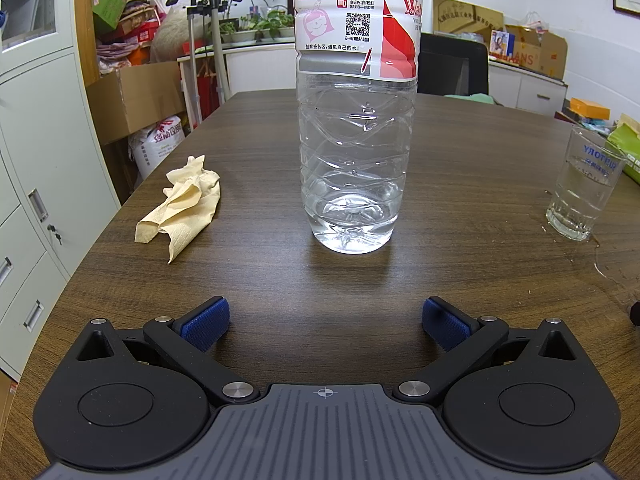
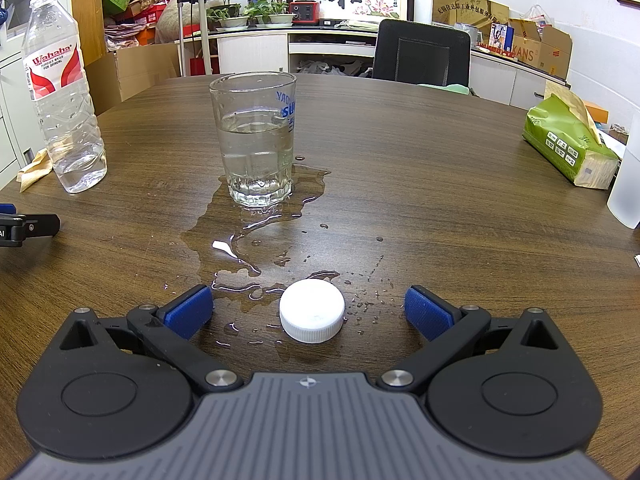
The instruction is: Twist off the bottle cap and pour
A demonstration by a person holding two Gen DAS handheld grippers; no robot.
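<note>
A clear plastic water bottle (image 1: 354,128) with a red and white label stands upright on the dark wooden table (image 1: 460,208), straight ahead of my left gripper (image 1: 325,322), which is open and empty a little short of it. The bottle (image 2: 64,92) shows an uncapped neck and a little water at the bottom. Its white cap (image 2: 312,317) lies on the table between the blue pads of my open right gripper (image 2: 308,312), touching neither. A glass (image 2: 255,136), about half full of water, stands beyond the cap; the glass (image 1: 582,184) is at the right in the left wrist view.
Spilled water (image 2: 256,236) spreads from the glass toward the cap. A crumpled yellowish paper towel (image 1: 182,204) lies left of the bottle. A green tissue pack (image 2: 568,144) and a white container (image 2: 626,184) sit at the right edge. A black chair (image 2: 422,54) stands behind the table.
</note>
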